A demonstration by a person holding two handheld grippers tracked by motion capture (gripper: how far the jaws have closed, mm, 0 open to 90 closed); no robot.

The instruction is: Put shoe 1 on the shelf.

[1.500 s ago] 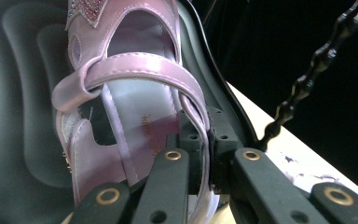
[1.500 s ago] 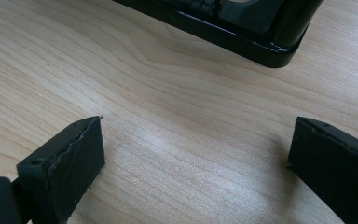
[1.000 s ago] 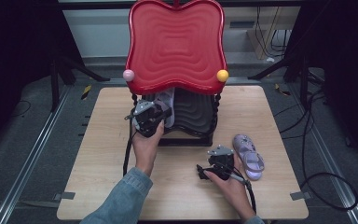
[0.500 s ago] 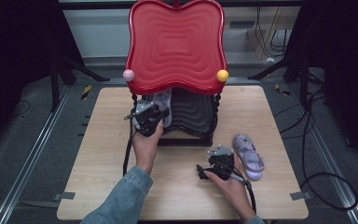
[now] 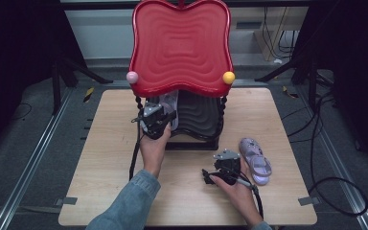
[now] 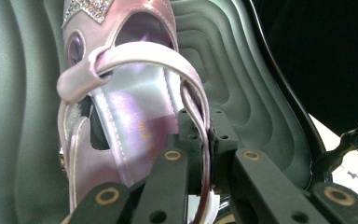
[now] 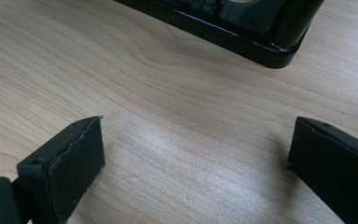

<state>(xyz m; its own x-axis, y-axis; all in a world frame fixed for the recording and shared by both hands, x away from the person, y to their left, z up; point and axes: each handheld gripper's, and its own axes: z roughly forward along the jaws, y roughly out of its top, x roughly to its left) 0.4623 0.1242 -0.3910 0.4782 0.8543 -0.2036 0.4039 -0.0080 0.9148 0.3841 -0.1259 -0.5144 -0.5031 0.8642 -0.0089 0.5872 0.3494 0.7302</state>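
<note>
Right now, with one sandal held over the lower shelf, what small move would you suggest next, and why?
Probably open the left claw and let go: it pinches the heel strap of the pink sandal, which already lies on the black ribbed shelf. The right claw waits open over the table.

counter point(image 5: 100, 182): pale wood-grain surface, matt and smooth. rack top shelf point(image 5: 181, 45): glossy red plastic with moulded ripples; lower shelf point(image 6: 242, 60): dark plastic, same ripples, satin sheen. sandal point(image 6: 135, 112): pearly lilac synthetic leather, shiny, with glittering stones at the toe. right gripper point(image 7: 196, 168): matt black rubbery pads, slightly rough edges.
</note>
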